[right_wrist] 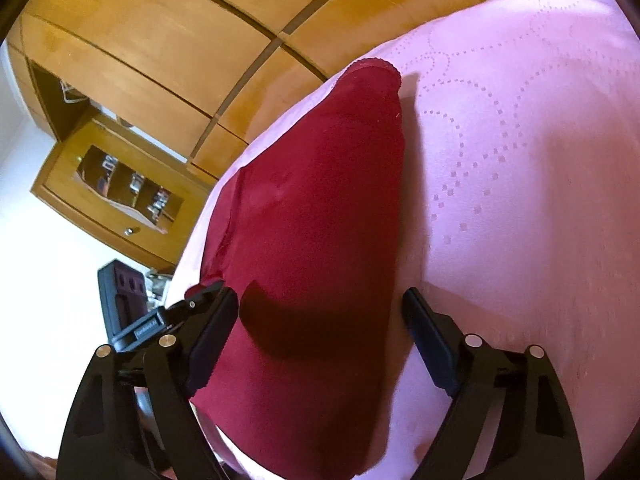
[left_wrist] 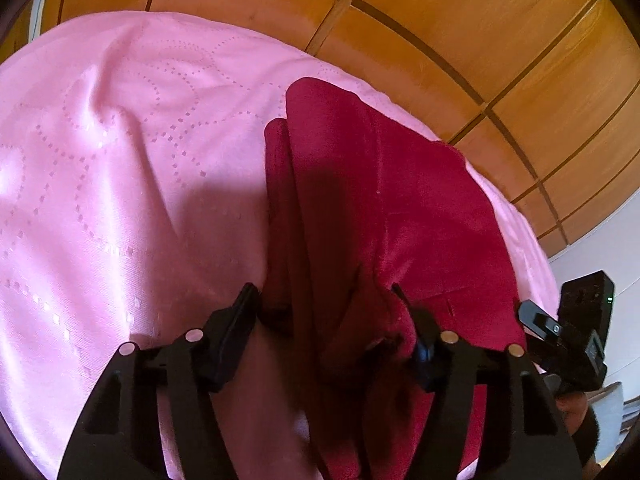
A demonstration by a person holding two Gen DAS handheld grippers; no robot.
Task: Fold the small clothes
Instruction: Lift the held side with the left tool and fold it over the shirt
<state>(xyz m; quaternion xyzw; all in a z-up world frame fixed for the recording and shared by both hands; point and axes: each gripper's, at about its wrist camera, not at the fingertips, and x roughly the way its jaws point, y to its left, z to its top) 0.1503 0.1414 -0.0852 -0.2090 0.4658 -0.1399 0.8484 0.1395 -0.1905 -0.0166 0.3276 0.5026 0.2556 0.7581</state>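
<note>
Both claws stand open over a red garment (left_wrist: 380, 200) on the pink bed (left_wrist: 120, 160); left claw (left_wrist: 326, 304) straddles its bunched edge; right claw (right_wrist: 320, 304) spans its smooth fold; wardrobe (right_wrist: 160, 40) beyond.

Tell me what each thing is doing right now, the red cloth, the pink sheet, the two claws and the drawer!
red cloth: folded long, lying on the bed
pink sheet: spread out, a bit wrinkled
left claw: open, fingers either side of the cloth's bunched end
right claw: open, cloth between its fingers
drawer: pulled open, things inside
</note>
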